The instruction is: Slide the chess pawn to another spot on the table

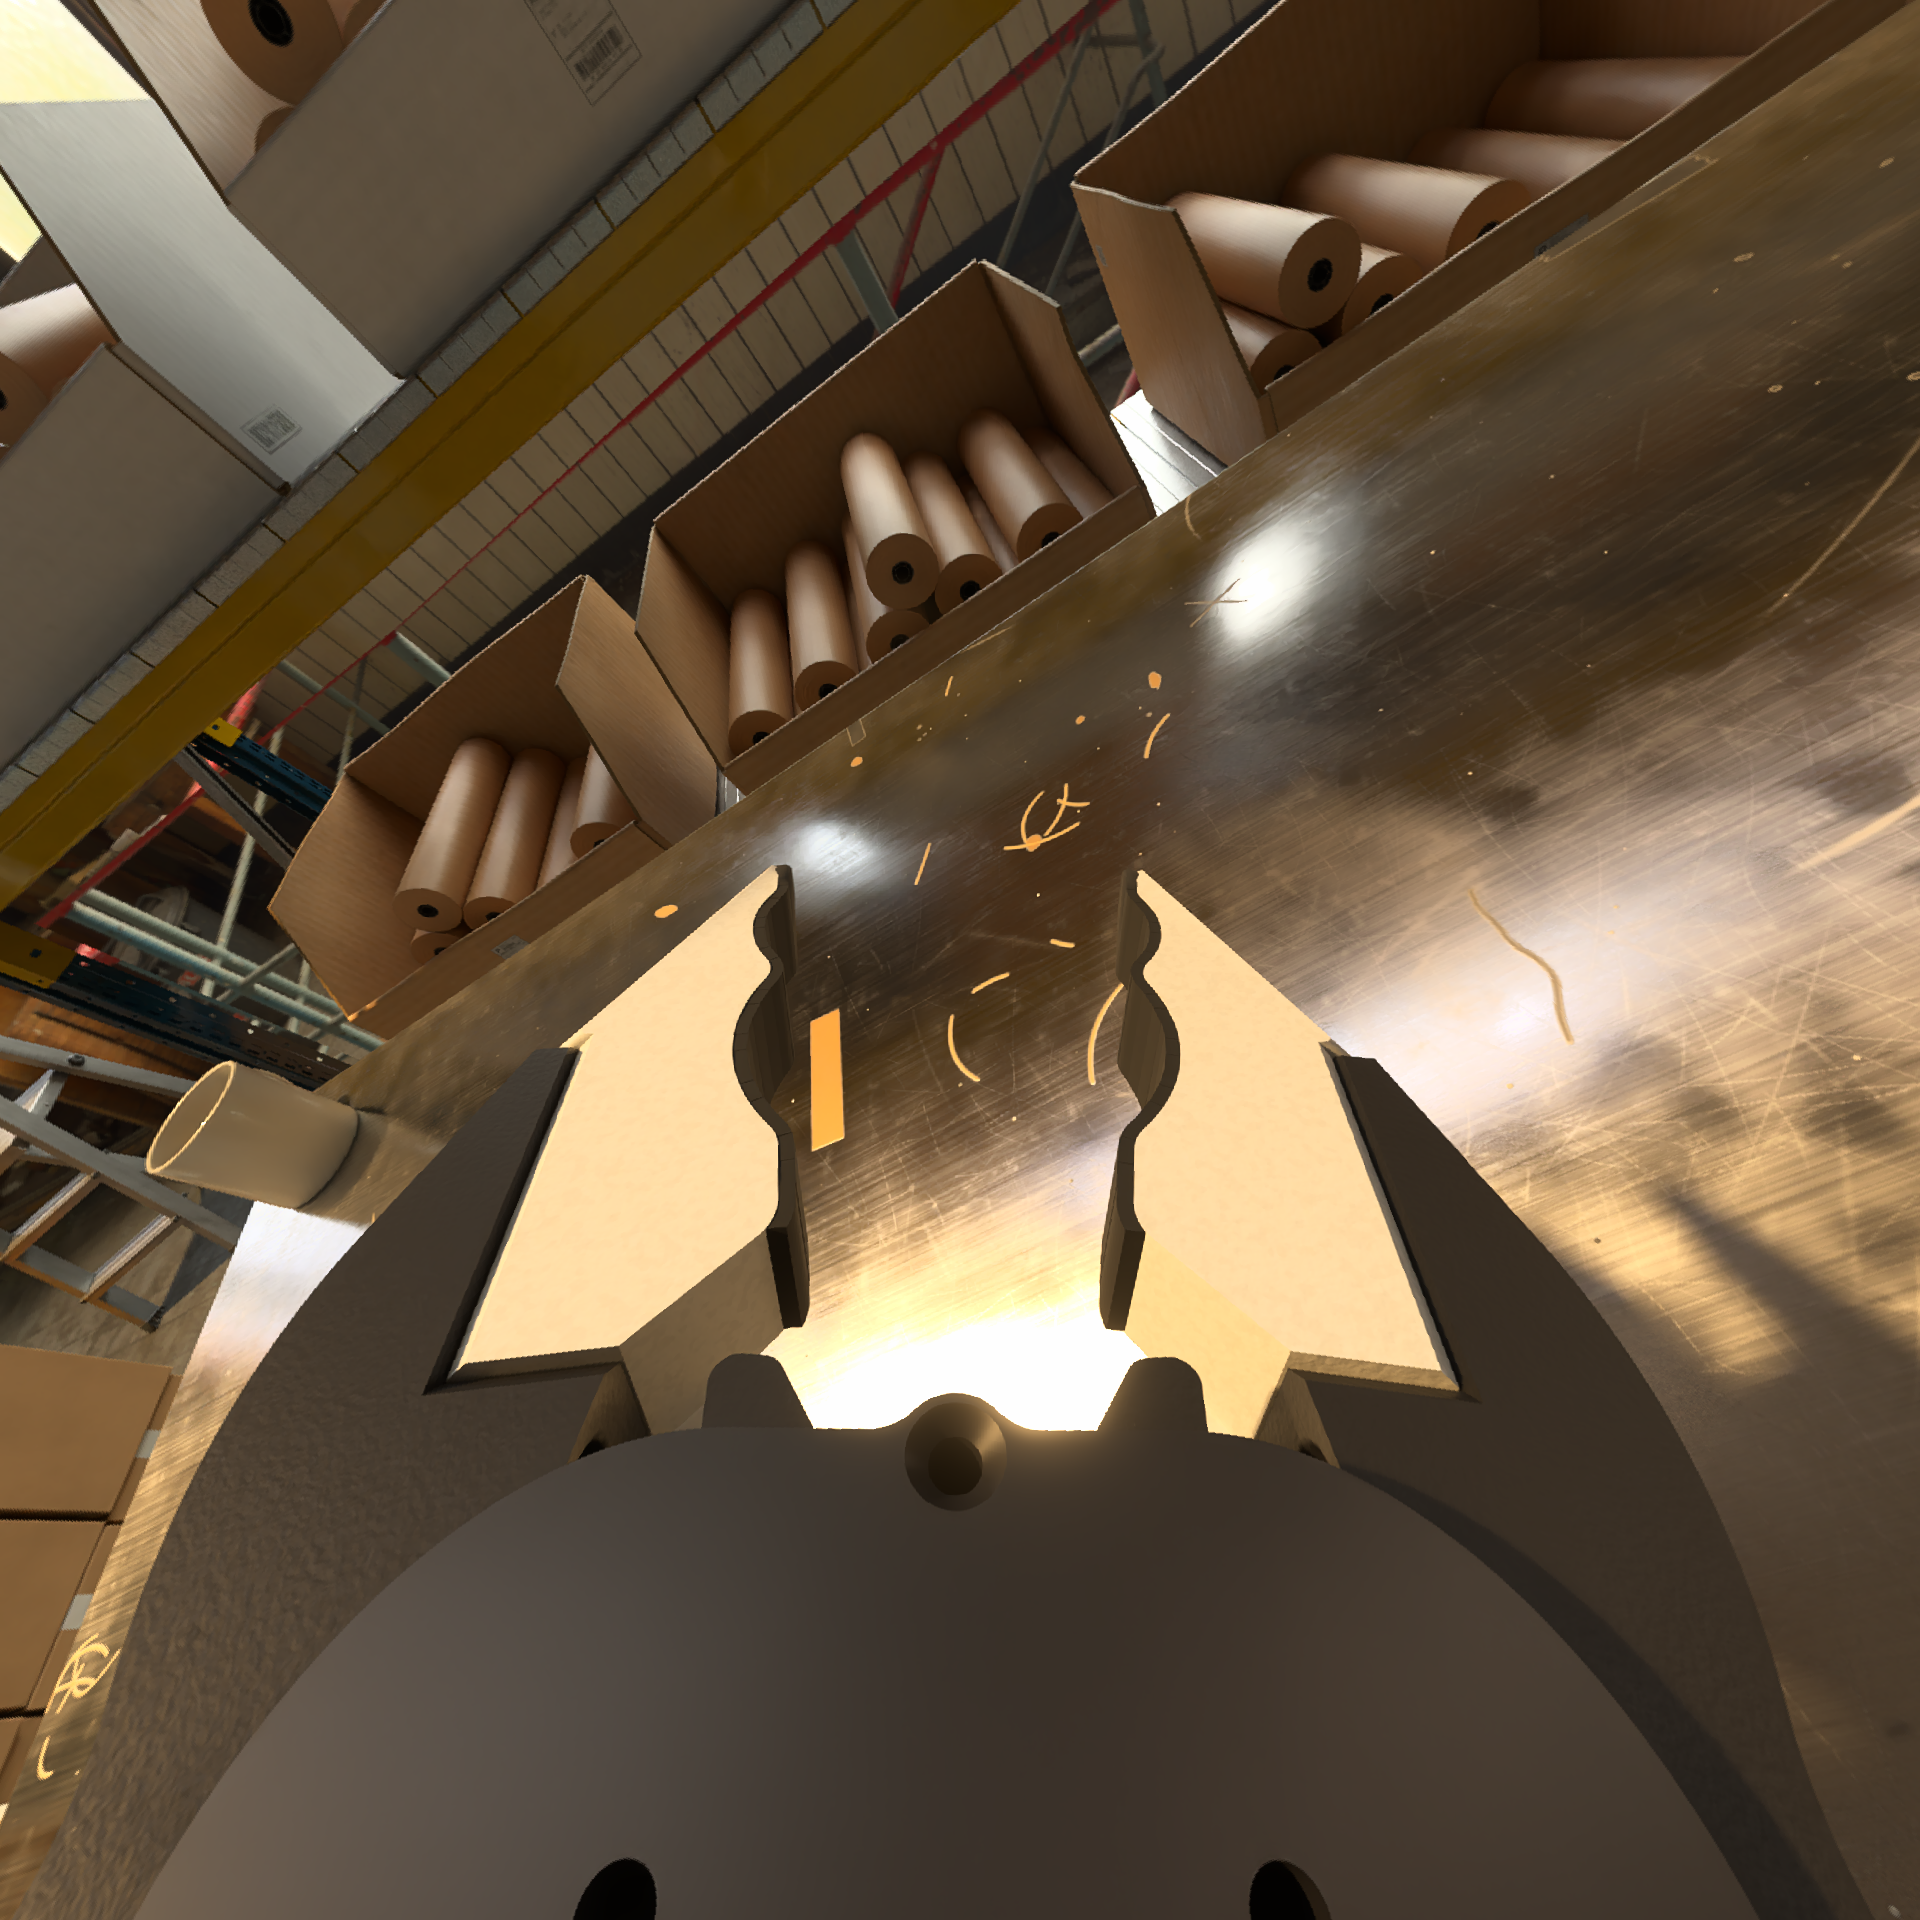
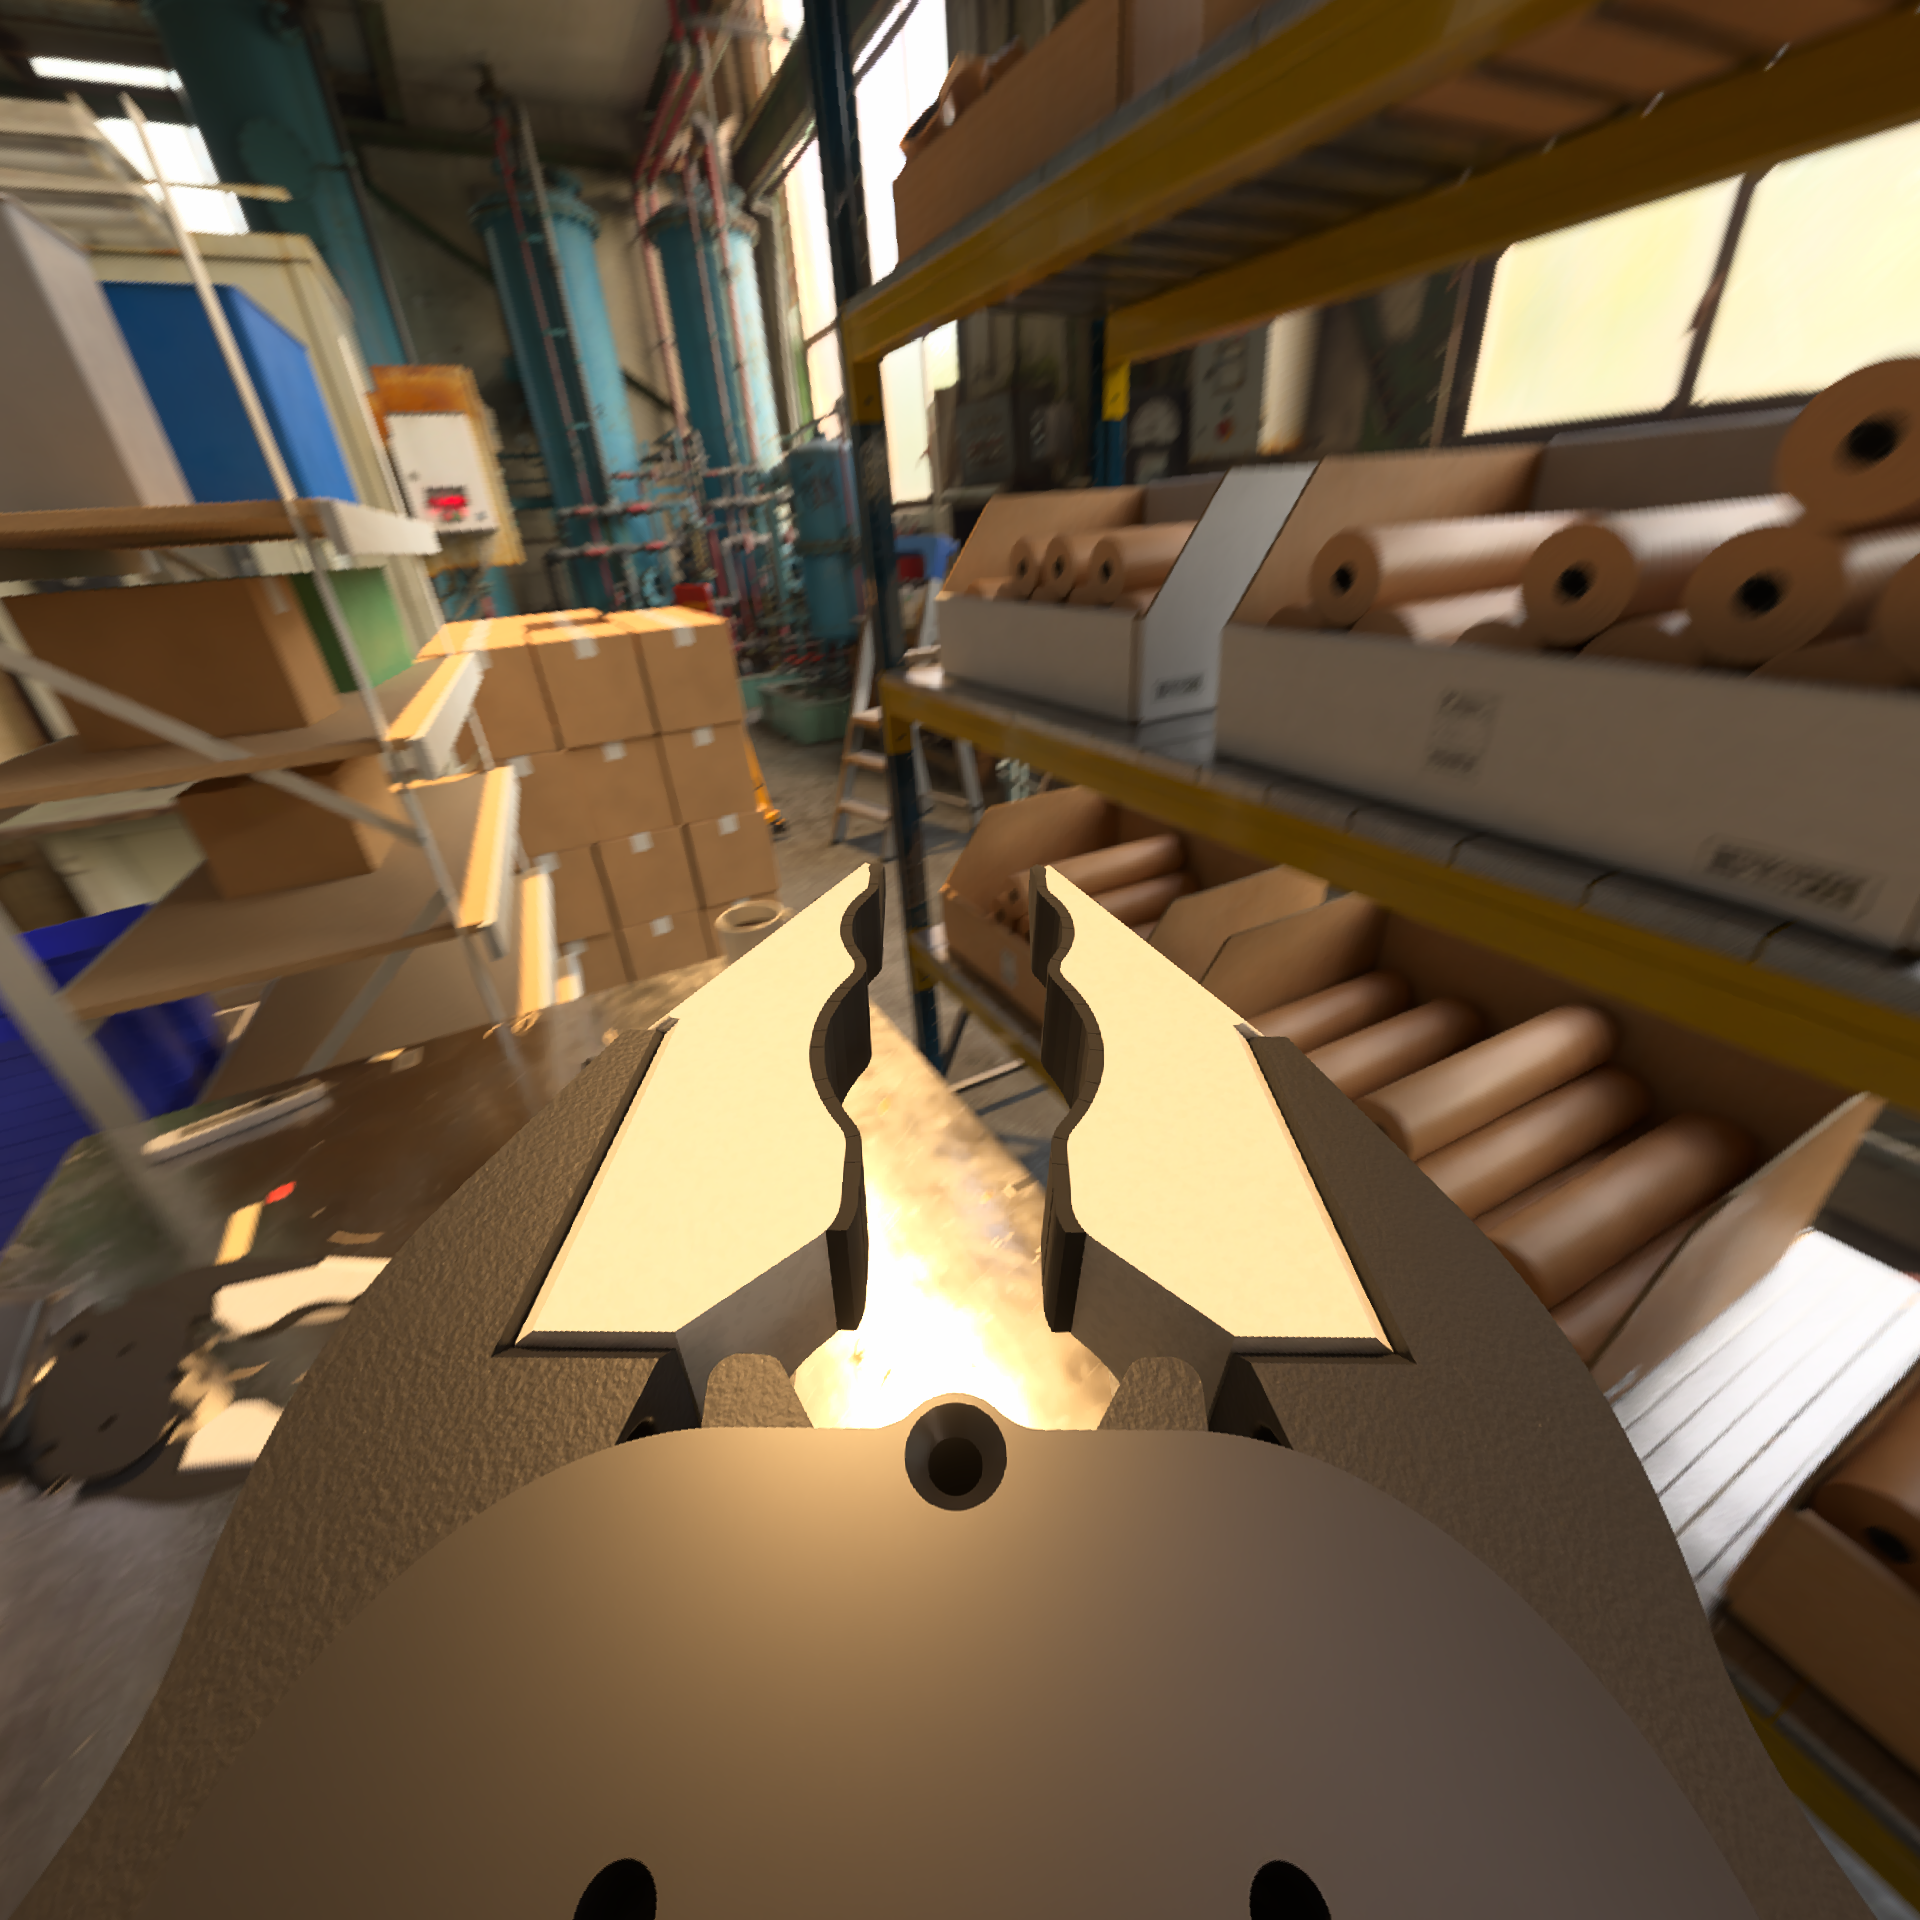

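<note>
No chess pawn shows in either view. In the left wrist view my left gripper (image 1: 958,878) is open and empty, with its cream-faced fingers (image 1: 644,1122) spread wide just above a scratched, shiny metal table (image 1: 1455,727). In the right wrist view my right gripper (image 2: 956,873) is open and empty, with a narrower gap. It is low over the same glossy table (image 2: 416,1122) and points along it towards the aisle.
A cream tube (image 1: 249,1143) sticks out at the table's left edge. A similar cream cylinder (image 2: 750,920) sits past the right fingertips. Open cartons of brown paper rolls (image 1: 894,540) line the table's far edge, and shelves hold more rolls (image 2: 1507,1122). Stacked cardboard boxes (image 2: 634,769) stand ahead.
</note>
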